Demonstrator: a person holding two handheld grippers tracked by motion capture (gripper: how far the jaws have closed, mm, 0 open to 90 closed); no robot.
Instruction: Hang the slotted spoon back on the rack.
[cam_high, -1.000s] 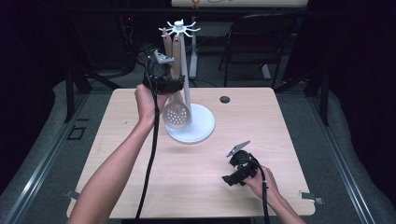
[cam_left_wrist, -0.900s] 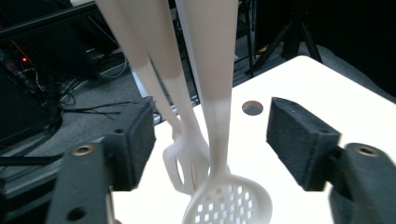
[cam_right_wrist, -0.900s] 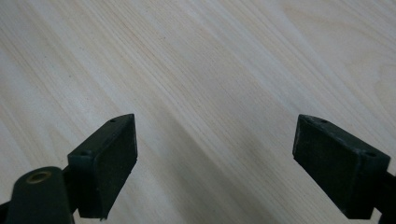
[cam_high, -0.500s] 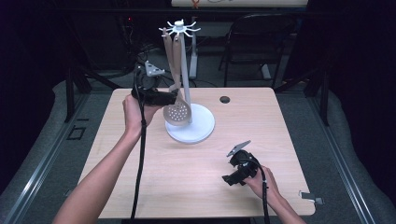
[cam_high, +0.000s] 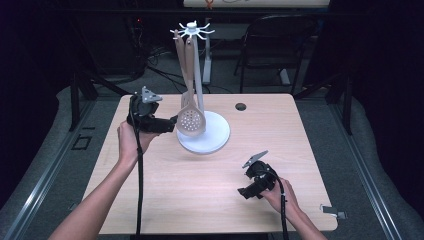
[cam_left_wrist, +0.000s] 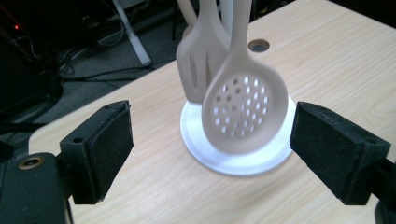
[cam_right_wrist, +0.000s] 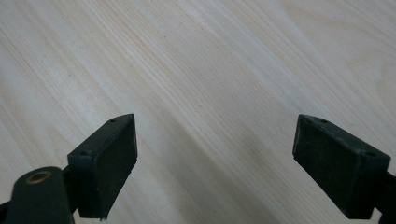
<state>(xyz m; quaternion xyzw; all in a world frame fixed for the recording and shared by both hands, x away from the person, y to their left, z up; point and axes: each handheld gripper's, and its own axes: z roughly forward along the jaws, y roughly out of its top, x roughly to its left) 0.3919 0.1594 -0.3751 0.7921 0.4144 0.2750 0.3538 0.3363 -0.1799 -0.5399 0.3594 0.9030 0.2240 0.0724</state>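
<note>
Behind skimmer (cam_left_wrist: 245, 112), left gripper view reveals slotted spatula (cam_left_wrist: 198, 65); left tongs (cam_left_wrist: 210, 158) just opened wide, empty; right tongs (cam_right_wrist: 215, 163) wide.

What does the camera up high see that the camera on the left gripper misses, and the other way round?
The high view takes in the whole scene: the stand's hooked top, the person's forearms, the right gripper resting low on the table, and a chair behind. The left gripper view gives the close-up: the skimmer's holes, the slotted turner behind it, and the left gripper's open pads. Both share the skimmer, the stand's white base and the table's round hole.
</note>
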